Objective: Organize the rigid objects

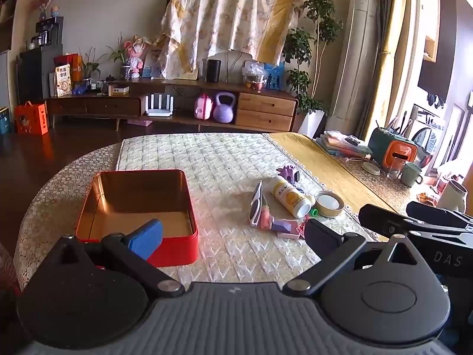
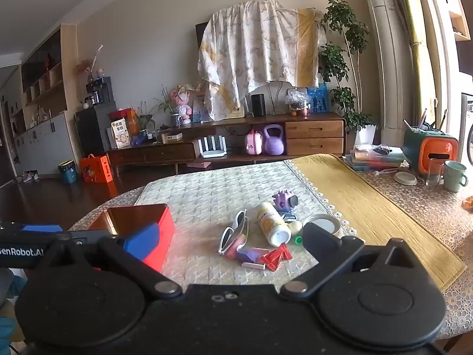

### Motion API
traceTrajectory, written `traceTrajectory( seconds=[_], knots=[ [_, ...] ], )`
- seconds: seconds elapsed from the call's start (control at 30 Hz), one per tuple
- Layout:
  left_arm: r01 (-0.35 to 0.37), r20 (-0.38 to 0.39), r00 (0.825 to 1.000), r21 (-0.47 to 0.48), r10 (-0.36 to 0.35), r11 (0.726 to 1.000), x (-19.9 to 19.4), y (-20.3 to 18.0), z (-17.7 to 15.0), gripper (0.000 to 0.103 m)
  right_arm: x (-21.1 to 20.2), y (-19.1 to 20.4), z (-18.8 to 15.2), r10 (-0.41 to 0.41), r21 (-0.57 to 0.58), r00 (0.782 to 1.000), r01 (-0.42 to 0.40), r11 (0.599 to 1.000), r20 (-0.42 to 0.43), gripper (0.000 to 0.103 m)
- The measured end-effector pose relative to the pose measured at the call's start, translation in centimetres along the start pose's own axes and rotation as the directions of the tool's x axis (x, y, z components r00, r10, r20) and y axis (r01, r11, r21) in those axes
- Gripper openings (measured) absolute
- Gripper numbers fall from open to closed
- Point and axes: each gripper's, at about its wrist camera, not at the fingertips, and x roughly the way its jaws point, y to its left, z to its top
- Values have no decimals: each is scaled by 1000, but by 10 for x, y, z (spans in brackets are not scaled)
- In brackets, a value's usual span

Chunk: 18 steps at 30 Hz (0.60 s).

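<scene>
An open red tin box [image 1: 136, 216] with a gold inside sits empty on the quilted table; it also shows at the left of the right wrist view [image 2: 161, 236]. To its right lies a pile: white sunglasses [image 1: 256, 204], a white-and-yellow bottle [image 1: 291, 196] on its side, a purple spiky toy [image 1: 288, 175], a tape roll [image 1: 328, 204], pink and purple small blocks [image 1: 283, 226] and red packets [image 2: 276, 259]. My left gripper [image 1: 233, 238] is open and empty, near the box's front. My right gripper [image 2: 229, 244] is open and empty, just short of the pile.
A yellow runner [image 2: 369, 207] crosses the table to the right. Books [image 2: 375, 158], an orange-and-green holder [image 2: 428, 151], a glass and a green mug [image 2: 455, 176] stand at the far right. A TV cabinet [image 1: 177, 100] lines the wall beyond.
</scene>
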Motion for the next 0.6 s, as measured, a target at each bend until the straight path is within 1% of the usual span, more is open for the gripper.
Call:
traceTrajectory(
  seconds=[0.2,0.4,0.43,0.6],
  knots=[
    [9,11,1000,9,-9,1000,-1,-2,0,103,1,2,0,-8,-1,1000,8,1000,-2,103],
    [5,11,1000,2,-5,1000,-10,-3,0,103,1,1,-1,4,3,1000,-4,1000,3,103],
    [11,9,1000,-1,-11,1000,-3,2,-1,103,1,1,-1,5,3,1000,-5,1000,2,103],
    [12,8,1000,-2,-12,1000,-2,2,-2,103,2,3,-1,2,2,1000,-2,1000,2,103]
  ],
)
